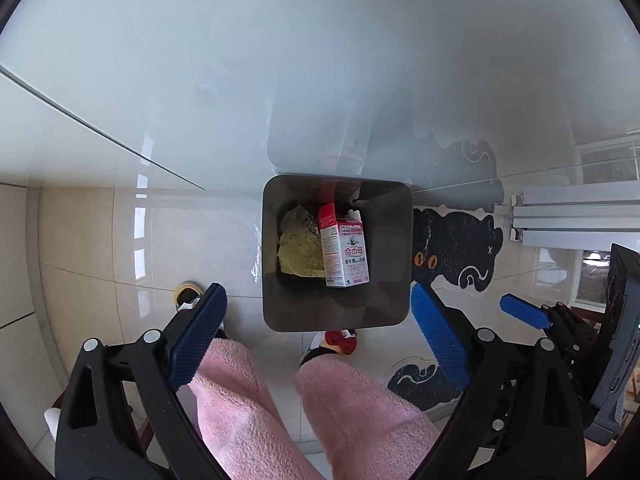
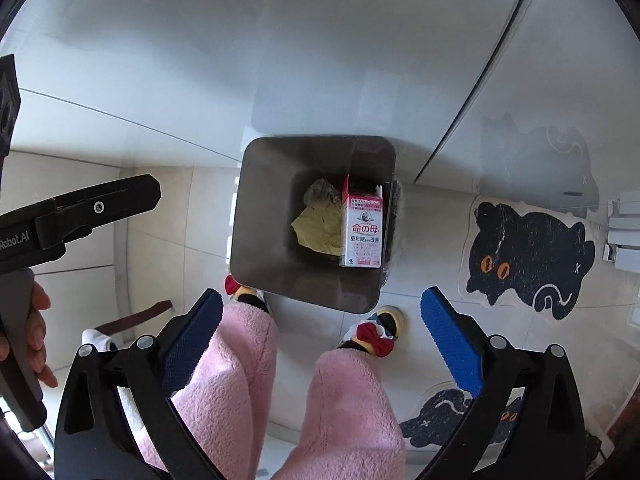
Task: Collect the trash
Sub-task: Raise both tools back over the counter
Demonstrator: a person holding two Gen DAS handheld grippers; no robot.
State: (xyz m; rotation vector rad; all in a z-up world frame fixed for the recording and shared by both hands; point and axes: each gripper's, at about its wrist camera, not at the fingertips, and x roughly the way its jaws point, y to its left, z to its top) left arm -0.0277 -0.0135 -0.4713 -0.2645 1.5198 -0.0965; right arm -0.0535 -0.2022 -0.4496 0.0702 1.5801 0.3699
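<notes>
Both views look almost straight down past a glass table edge onto a tiled floor.

Bin: dark, square, open-topped, standing on the floor at centre of both views, just ahead of the person's slippered feet. Rigid walls. Judged light but bulky; not a thing to grip across, only by the rim.

Box: white and red printed carton, lying inside the bin against its 3 o'clock wall, one red end toward 12 o'clock. Judged thin card, light, likely empty, crushes under a hard squeeze. Faces look smooth, so some slip risk. If it had to be retaken, hold across the two narrow sides near mid-length.

Paper: yellowish crumpled sheet on the bin floor at 9 o'clock of the box, touching it. Soft, near weightless, no fixed shape; pinch any raised fold.

Left gripper: jaws spread wide, nothing between the blue pads, above the bin's 6 o'clock rim.

Right gripper: jaws likewise wide apart and empty, over the same rim.
</notes>
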